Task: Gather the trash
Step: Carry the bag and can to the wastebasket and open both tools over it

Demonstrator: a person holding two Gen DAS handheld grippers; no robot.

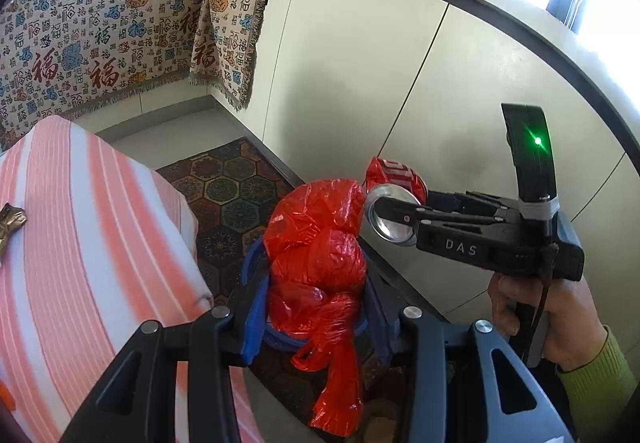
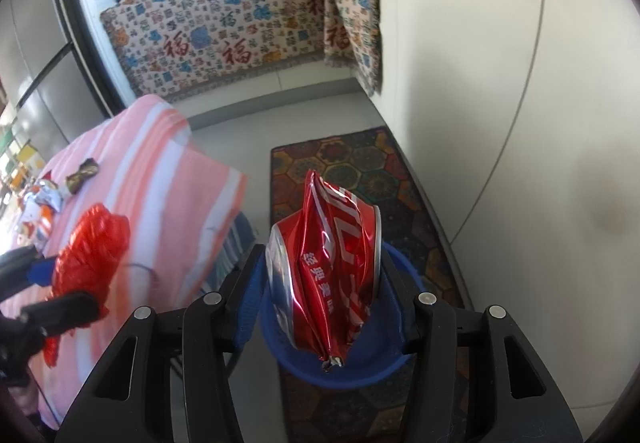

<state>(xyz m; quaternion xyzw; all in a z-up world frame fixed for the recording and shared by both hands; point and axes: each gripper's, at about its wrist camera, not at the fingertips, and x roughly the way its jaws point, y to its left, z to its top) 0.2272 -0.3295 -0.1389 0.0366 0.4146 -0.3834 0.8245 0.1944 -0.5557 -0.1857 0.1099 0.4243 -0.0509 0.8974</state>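
My left gripper (image 1: 318,311) is shut on a crumpled red plastic bag (image 1: 320,255), which bulges above its blue pads and hangs down below them. My right gripper (image 2: 326,295) is shut on a crushed red drink can (image 2: 328,267), held upright. A blue bin (image 2: 384,375) sits on the floor right below the can; its rim (image 1: 286,341) also shows behind the bag. In the left wrist view the right gripper (image 1: 384,211) comes in from the right with the can (image 1: 394,195) beside the bag. The right wrist view shows the left gripper (image 2: 52,283) and bag (image 2: 92,255) at left.
A table under a pink-striped cloth (image 1: 80,243) stands to the left, with a brown wrapper (image 2: 82,173) and silver packets (image 2: 44,199) on it. A patterned rug (image 2: 360,163) covers the floor. White cabinets (image 1: 360,63) run along the right. A person's hand (image 1: 560,319) holds the right gripper.
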